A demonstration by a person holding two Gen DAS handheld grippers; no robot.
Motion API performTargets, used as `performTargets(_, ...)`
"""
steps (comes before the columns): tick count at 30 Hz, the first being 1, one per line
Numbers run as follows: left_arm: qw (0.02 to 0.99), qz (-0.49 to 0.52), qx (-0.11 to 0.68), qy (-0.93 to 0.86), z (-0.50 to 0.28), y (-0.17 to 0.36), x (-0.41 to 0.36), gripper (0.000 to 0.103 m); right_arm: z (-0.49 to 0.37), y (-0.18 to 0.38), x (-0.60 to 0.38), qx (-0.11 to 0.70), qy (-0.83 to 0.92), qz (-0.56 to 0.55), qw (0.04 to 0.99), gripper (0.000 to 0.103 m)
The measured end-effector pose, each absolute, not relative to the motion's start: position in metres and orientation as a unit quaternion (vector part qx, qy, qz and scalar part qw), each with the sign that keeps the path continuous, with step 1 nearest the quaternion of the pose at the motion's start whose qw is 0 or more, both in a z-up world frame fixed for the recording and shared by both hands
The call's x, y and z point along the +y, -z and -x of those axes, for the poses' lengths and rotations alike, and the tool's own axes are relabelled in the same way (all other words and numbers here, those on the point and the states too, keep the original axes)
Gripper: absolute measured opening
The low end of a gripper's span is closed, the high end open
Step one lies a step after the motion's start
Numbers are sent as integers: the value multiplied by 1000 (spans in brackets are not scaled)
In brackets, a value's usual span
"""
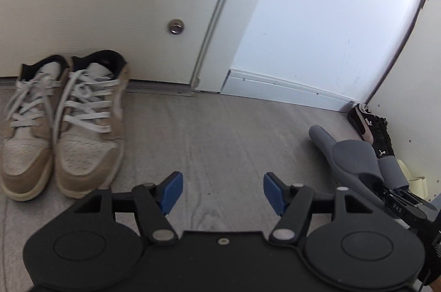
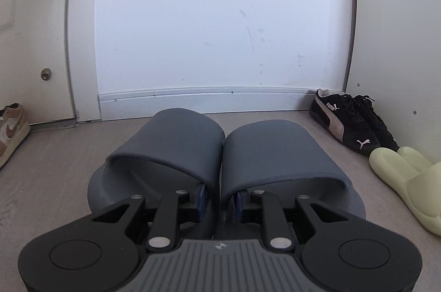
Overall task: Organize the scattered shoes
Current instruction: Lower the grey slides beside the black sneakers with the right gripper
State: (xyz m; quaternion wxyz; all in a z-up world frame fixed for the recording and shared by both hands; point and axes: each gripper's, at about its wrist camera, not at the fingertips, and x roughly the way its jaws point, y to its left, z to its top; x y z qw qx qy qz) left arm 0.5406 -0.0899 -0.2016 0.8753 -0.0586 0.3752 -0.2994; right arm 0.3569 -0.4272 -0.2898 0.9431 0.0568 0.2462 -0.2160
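Grey slides (image 2: pixel 220 154) side by side, inner straps pinched together by right tongs (image 2: pixel 220 199). Left tongs (image 1: pixel 222 191) wide apart, holding nothing, above floor (image 1: pixel 220 132). Tan sneakers (image 1: pixel 63 126) paired by door (image 1: pixel 110 2).

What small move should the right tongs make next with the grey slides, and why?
Probably carry the grey slides forward and set them down by the baseboard. The right tongs pinch both inner straps together, floor ahead is bare, and the beige sneakers and black Puma sneakers already sit paired against the wall. The left tongs are open, holding nothing.
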Motion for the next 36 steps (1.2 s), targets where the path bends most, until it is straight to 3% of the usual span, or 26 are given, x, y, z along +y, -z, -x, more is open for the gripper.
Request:
performTargets(15, 837, 33, 416, 355, -575, 257, -192, 66, -435, 324, -567, 246, 215, -124, 937, 25)
performTargets(23, 833, 35, 411, 369, -570, 251, -205, 66, -441, 332, -594, 234, 245, -199, 920, 34)
performTargets(31, 838, 42, 412, 355, -559, 242, -182, 66, -432, 336, -599, 206, 222, -272, 913, 52)
performTargets(36, 842, 48, 421, 333, -556, 241, -159, 66, -420, 340, -601, 180, 213, -320, 905, 53)
